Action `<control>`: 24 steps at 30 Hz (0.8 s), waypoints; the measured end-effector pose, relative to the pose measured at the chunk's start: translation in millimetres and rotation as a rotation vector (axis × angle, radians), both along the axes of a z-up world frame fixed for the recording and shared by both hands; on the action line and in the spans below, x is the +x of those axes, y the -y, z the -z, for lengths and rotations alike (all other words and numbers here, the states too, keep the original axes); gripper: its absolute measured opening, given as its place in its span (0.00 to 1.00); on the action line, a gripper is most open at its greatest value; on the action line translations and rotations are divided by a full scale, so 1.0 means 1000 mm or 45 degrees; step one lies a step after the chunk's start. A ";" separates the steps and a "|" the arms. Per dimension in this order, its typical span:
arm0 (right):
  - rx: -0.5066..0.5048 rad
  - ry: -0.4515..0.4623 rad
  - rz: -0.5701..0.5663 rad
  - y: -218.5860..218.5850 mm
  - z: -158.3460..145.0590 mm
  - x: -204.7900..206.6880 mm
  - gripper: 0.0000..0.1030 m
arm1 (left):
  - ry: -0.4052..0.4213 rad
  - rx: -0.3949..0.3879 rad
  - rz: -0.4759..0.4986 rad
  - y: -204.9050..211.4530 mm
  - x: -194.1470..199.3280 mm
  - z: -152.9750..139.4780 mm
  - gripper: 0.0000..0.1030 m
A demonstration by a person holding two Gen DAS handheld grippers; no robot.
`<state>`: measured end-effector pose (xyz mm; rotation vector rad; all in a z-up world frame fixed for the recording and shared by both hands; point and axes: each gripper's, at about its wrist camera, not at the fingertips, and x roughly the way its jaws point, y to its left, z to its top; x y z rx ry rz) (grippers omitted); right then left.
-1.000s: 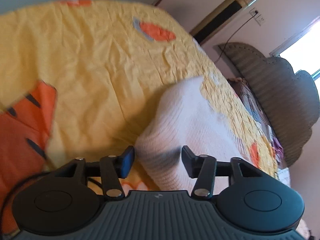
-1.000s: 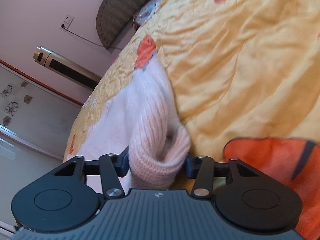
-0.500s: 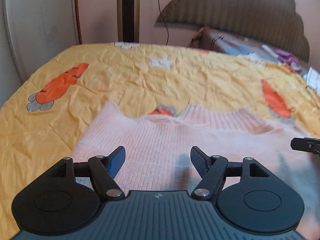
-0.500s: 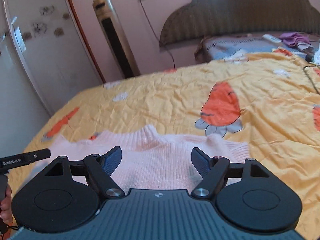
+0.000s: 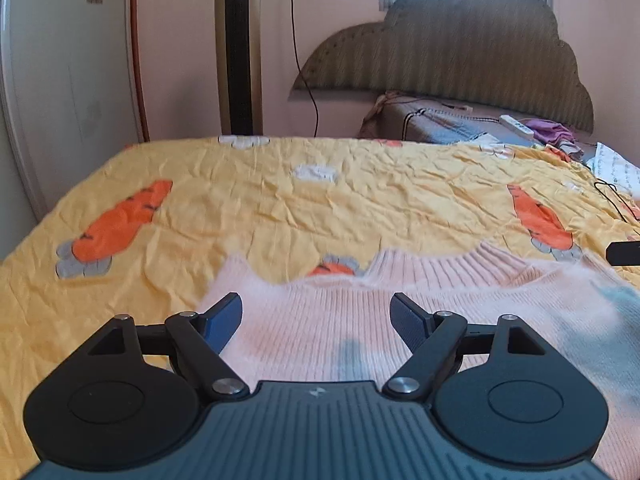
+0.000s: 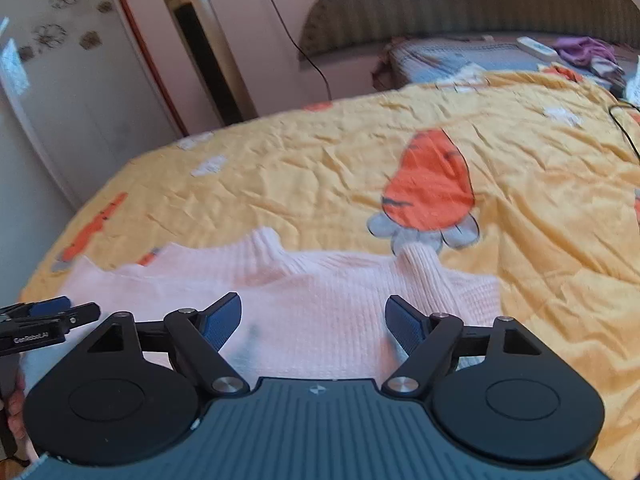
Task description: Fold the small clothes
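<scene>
A small pale pink knitted sweater (image 5: 360, 312) lies spread flat on the yellow carrot-print bedspread (image 5: 320, 208), ribbed edge towards the headboard. My left gripper (image 5: 316, 312) is open and empty, hovering over the sweater's left part. My right gripper (image 6: 314, 316) is open and empty over the sweater (image 6: 320, 296), near its right part, where a ribbed cuff (image 6: 424, 272) sticks up. The left gripper's tip shows at the left edge of the right wrist view (image 6: 48, 312). The right gripper's tip shows at the right edge of the left wrist view (image 5: 624, 252).
The bed's padded headboard (image 5: 460, 48) is at the back. A tall tower air conditioner (image 5: 239, 48) and a white door (image 5: 68, 60) stand behind the bed's far left edge. Pillows, a power strip (image 5: 516, 125) and purple cloth (image 5: 548, 128) lie near the headboard.
One second ago my right gripper held a bunched part of the sweater and both views were tilted. Now both grippers are open, level, and the sweater lies flat.
</scene>
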<state>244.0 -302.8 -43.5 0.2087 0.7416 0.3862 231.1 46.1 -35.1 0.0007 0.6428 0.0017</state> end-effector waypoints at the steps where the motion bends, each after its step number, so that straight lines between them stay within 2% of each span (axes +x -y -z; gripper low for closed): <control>1: -0.010 0.067 -0.052 -0.001 -0.011 -0.004 0.83 | -0.017 0.027 -0.022 -0.002 0.008 -0.002 0.81; 3: -0.067 0.130 -0.081 -0.006 -0.023 0.001 0.89 | -0.085 0.086 -0.109 -0.009 0.033 0.005 0.81; 4: -0.081 0.118 -0.087 -0.009 -0.024 0.008 0.86 | -0.121 0.105 -0.144 -0.012 0.044 0.011 0.81; 5: -0.094 0.089 -0.090 -0.014 -0.022 0.019 0.85 | -0.155 0.105 -0.143 -0.012 0.054 0.018 0.81; 6: -0.086 0.052 -0.088 -0.019 -0.019 0.028 0.78 | -0.194 0.085 -0.128 -0.014 0.062 0.027 0.81; 8: 0.009 -0.059 -0.127 -0.031 -0.006 0.043 0.77 | -0.232 0.098 -0.164 -0.018 0.071 0.043 0.82; 10: 0.052 -0.158 -0.206 -0.047 0.011 0.051 0.79 | -0.218 0.028 -0.188 -0.027 0.069 0.052 0.85; 12: -0.041 -0.196 -0.219 -0.061 0.031 0.051 0.78 | -0.216 -0.045 -0.201 -0.035 0.068 0.057 0.86; 14: -0.080 -0.096 -0.244 -0.063 0.042 0.043 0.81 | -0.214 -0.075 -0.210 -0.040 0.069 0.060 0.90; 17: -0.055 -0.086 -0.230 -0.061 0.043 0.043 0.82 | -0.207 -0.012 -0.231 -0.033 0.068 0.056 0.91; 19: -0.082 -0.093 -0.225 -0.062 0.038 0.043 0.78 | -0.145 0.024 -0.241 -0.029 0.051 0.039 0.89; 21: -0.074 -0.109 -0.138 -0.052 0.020 0.034 0.77 | -0.054 -0.089 -0.161 -0.035 0.020 0.015 0.90; 23: 0.006 -0.034 -0.105 -0.026 -0.004 0.011 0.80 | -0.030 -0.190 -0.123 -0.048 -0.007 0.002 0.90; 24: 0.034 0.027 -0.099 -0.010 -0.012 -0.002 0.91 | -0.053 -0.213 -0.133 -0.056 -0.015 0.000 0.90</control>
